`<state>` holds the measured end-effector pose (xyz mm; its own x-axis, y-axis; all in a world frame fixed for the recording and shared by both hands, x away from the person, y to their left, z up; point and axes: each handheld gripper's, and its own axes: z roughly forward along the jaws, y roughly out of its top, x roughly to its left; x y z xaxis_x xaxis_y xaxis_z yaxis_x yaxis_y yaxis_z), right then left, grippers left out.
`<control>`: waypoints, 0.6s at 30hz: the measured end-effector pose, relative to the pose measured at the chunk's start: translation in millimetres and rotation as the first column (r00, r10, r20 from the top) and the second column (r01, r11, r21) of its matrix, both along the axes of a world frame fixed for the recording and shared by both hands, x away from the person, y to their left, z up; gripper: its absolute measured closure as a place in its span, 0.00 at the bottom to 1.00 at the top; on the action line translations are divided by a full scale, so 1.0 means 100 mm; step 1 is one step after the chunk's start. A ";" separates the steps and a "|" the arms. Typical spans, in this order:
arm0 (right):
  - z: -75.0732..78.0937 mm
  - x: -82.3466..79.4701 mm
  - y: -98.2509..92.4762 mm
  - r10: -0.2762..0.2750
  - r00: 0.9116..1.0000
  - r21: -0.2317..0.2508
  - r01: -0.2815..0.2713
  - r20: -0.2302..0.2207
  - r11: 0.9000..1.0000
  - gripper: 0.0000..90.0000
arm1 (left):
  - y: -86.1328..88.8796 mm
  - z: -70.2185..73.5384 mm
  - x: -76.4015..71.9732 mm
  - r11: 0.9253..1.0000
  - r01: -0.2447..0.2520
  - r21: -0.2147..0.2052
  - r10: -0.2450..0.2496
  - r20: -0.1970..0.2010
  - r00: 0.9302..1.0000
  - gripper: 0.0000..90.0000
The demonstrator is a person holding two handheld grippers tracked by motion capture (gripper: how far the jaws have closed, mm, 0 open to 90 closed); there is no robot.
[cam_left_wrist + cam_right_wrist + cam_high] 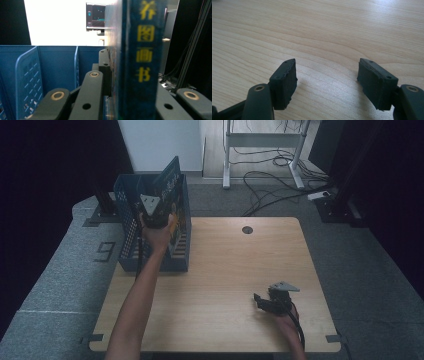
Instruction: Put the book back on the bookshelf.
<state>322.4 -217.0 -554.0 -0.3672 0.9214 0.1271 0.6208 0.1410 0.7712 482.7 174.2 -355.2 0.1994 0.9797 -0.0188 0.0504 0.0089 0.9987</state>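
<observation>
A dark blue book (170, 182) with yellow characters stands tilted in the blue file rack (131, 205) at the table's back left. My left gripper (156, 212) is shut on the book (140, 60), whose spine fills the middle of the left gripper view, above a rack compartment (57, 67). My right gripper (260, 301) rests low over the bare wooden table (225, 265) at the front right. Its jaws stand apart, with nothing between the pads (284, 80) but wood grain.
The rack's perforated dividers (26, 77) stand left of the book. A round cable hole (247, 229) sits near the table's far edge. Cables and desk legs (260, 165) lie on the floor beyond.
</observation>
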 end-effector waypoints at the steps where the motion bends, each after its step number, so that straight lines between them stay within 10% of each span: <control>1: 0.00 0.00 0.00 0.001 1.000 -0.001 -0.001 0.001 1.000 0.34 | -0.01 -0.02 0.00 1.000 -0.002 0.002 0.002 0.001 1.000 0.91; 18: 0.00 -0.05 0.02 0.001 1.000 -0.019 -0.001 0.003 1.000 0.34 | -0.02 -0.15 0.09 1.000 -0.022 0.010 0.022 0.010 1.000 0.91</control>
